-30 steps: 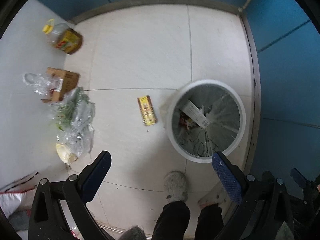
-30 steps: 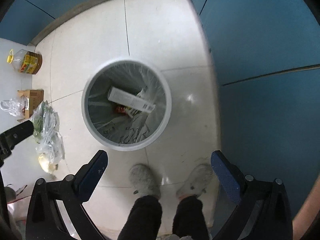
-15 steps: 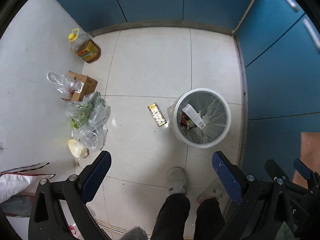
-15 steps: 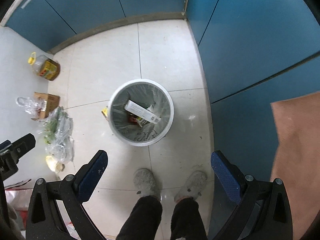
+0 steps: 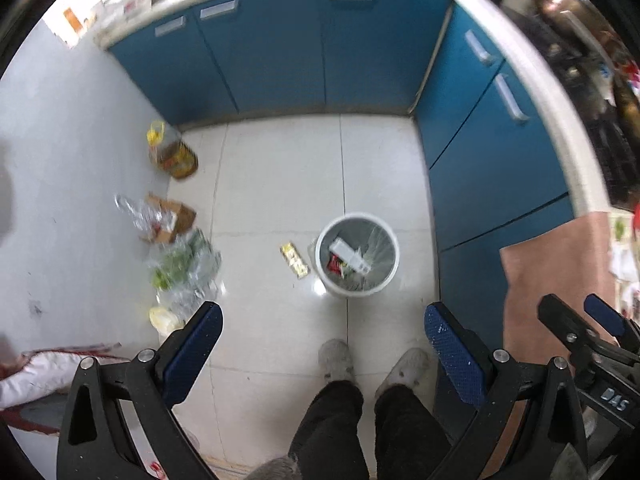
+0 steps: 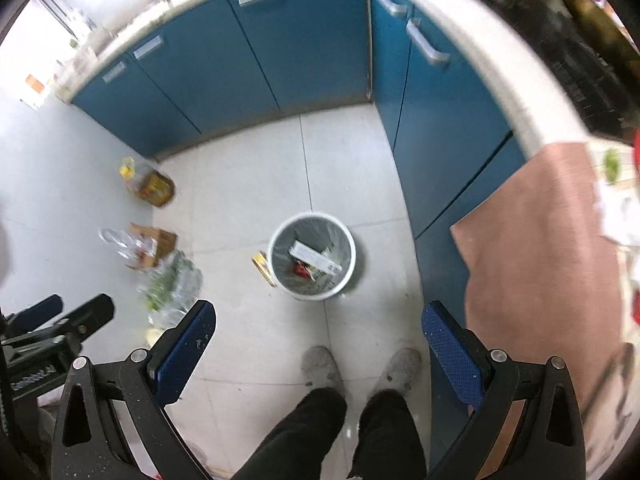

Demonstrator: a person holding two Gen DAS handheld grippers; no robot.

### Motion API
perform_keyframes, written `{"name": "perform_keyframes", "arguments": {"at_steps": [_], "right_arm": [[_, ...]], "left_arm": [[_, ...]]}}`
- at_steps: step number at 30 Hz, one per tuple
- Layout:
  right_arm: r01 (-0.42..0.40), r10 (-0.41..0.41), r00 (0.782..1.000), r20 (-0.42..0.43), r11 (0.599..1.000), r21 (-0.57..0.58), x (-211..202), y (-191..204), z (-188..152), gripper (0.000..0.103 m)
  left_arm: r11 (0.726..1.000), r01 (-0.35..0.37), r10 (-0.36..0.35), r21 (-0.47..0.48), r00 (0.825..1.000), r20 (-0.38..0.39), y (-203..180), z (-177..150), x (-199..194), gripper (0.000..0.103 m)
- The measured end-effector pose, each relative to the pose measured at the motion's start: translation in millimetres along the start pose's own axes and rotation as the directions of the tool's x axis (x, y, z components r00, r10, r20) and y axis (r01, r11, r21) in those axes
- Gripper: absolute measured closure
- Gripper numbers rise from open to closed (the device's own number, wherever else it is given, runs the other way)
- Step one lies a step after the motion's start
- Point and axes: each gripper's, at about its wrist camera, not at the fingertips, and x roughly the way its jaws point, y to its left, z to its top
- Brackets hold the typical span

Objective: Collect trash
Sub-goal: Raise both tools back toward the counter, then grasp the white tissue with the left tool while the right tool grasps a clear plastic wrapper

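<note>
Some trash already lies in the lined bin [image 5: 357, 256]; a yellow wrapper [image 5: 295, 260] remains on the floor just beside it. Left tongs [image 5: 323, 340] and right tongs [image 6: 319, 334] hang high, spread apart, empty.

Countertop clutter [image 5: 580, 40] is blurred; the trash bin [image 6: 276, 264] half hides a yellow packet [image 6: 262, 266].

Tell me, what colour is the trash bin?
White rim, grey inside: the trash bin shows best in the left wrist view.
</note>
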Motion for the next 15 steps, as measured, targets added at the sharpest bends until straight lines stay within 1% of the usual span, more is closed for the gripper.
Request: {"name": "perform_keyframes", "arguments": {"at_steps": [2, 4, 6, 8, 11, 12, 14, 15], "right_arm": [[-0.025, 0.023, 0.999, 0.044, 0.999, 0.042, -35, -17, 4, 0.0], [-0.036, 0.027, 0.995, 0.093, 0.995, 0.091, -69, -39, 6, 0.0], [-0.04, 0.022, 0.991, 0.132, 0.99, 0.138, -97, -65, 6, 0.0], [-0.036, 0.0, 0.985, 0.171, 0.978, 0.205, -124, -102, 3, 0.0], [-0.006, -0.06, 0.977, 0.203, 0.952, 0.307, -155, -160, -6, 0.0], [0.013, -0.09, 0.975, 0.206, 0.937, 0.348, -165, -184, -11, 0.0], [0.04, -0.138, 0.97, 0.201, 0.904, 0.425, -177, -232, -23, 0.0], [0.053, -0.156, 0.968, 0.194, 0.891, 0.452, -178, -249, -28, 0.0]], "left_arm": [[0.999, 0.014, -0.015, 0.031, 0.999, 0.04, -17, 6, -24, 0.0], [0.997, 0.035, -0.041, 0.072, 0.996, 0.084, -43, 16, -47, 0.0], [0.991, 0.06, -0.074, 0.117, 0.99, 0.116, -74, 26, -64, 0.0], [0.982, 0.09, -0.113, 0.167, 0.985, 0.132, -115, 35, -81, 0.0], [0.962, 0.124, -0.16, 0.243, 0.978, 0.133, -175, 41, -98, 0.0], [0.952, 0.133, -0.173, 0.276, 0.977, 0.126, -202, 43, -99, 0.0], [0.933, 0.153, -0.192, 0.327, 0.977, 0.091, -250, 43, -96, 0.0], [0.922, 0.161, -0.197, 0.351, 0.978, 0.069, -269, 41, -93, 0.0]]}}
